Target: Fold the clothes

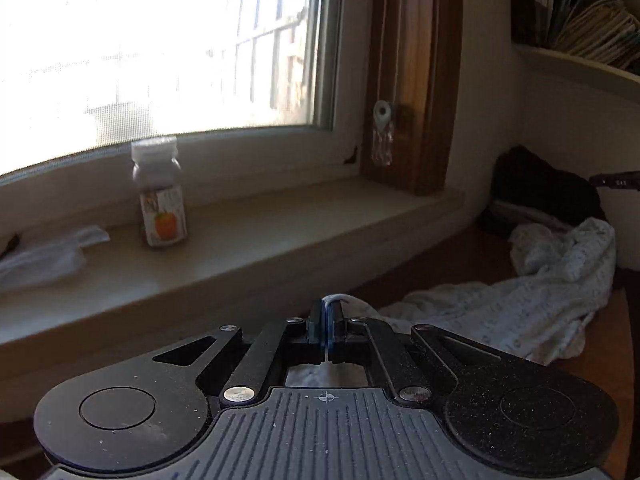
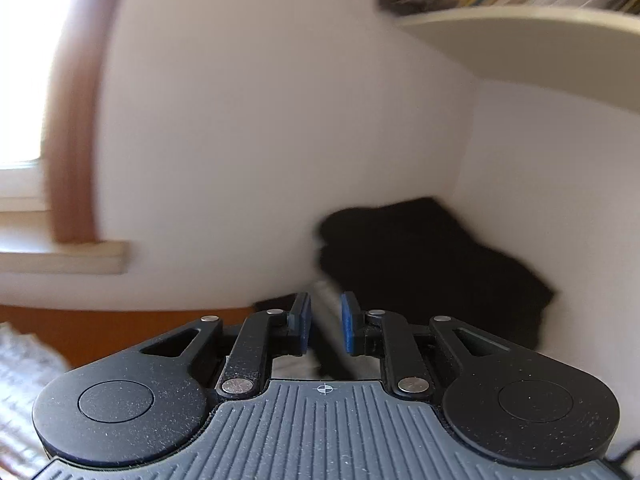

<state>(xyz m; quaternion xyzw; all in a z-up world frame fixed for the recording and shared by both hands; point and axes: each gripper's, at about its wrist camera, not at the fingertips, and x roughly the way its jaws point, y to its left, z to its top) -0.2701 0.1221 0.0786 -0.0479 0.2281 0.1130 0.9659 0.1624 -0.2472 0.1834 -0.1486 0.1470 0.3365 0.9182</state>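
My left gripper [image 1: 328,316] is shut on a thin edge of a white speckled garment [image 1: 540,300], and a bit of the cloth pokes up between the pads. From there the garment trails to the right in a rumpled heap on the brown table [image 1: 460,256]. In the blurred right wrist view, my right gripper [image 2: 326,320] stands with its blue pads apart. A grey streak shows in the gap, and I cannot tell what it is. A patch of the white garment [image 2: 16,360] lies at the lower left of that view.
A black garment [image 2: 432,272] is piled in the corner against the wall. On the windowsill [image 1: 280,220] stand a bottle with an orange label [image 1: 160,196] and a crumpled plastic wrapper [image 1: 44,252]. A shelf of books [image 2: 520,36] hangs above the corner.
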